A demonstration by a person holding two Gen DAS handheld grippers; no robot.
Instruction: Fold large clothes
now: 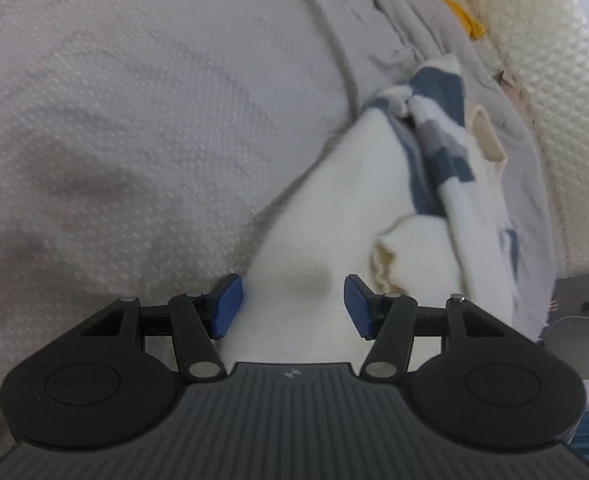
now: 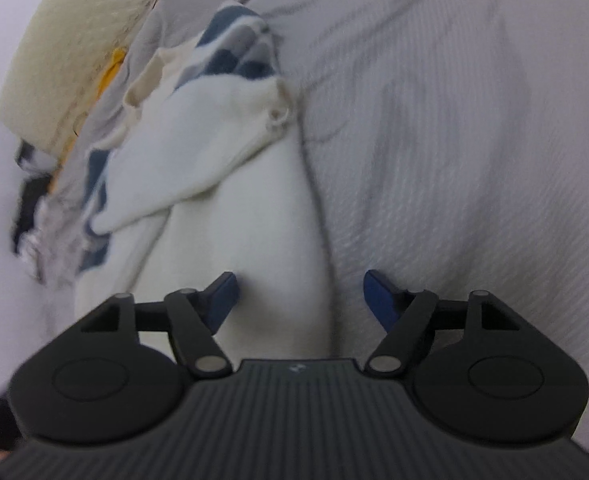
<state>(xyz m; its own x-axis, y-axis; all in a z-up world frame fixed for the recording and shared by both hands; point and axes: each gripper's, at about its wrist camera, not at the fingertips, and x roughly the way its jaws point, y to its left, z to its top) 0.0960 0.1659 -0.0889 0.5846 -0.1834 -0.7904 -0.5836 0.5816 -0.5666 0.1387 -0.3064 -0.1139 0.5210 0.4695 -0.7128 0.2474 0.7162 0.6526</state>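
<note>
A white garment [image 1: 358, 200] with blue and grey striped parts [image 1: 442, 132] lies crumpled on the grey bed sheet [image 1: 134, 120]. In the left wrist view it runs from the gripper up to the right. My left gripper [image 1: 292, 304] hovers over its near end with the jaws apart; white cloth lies between the blue pads [image 1: 226, 304], which do not press on it. In the right wrist view the same garment [image 2: 230, 168] stretches up and left. My right gripper [image 2: 300, 300] stands wide open; its left pad [image 2: 224, 296] is over the white cloth and its right pad over the sheet [image 2: 454, 140].
A cream quilted mattress edge [image 1: 546, 60] [image 2: 66, 40] borders the sheet beyond the garment. A yellow strip [image 1: 454, 8] [image 2: 112, 68] shows along that edge. Dark items [image 2: 26, 200] lie past the bed's edge at the left of the right wrist view.
</note>
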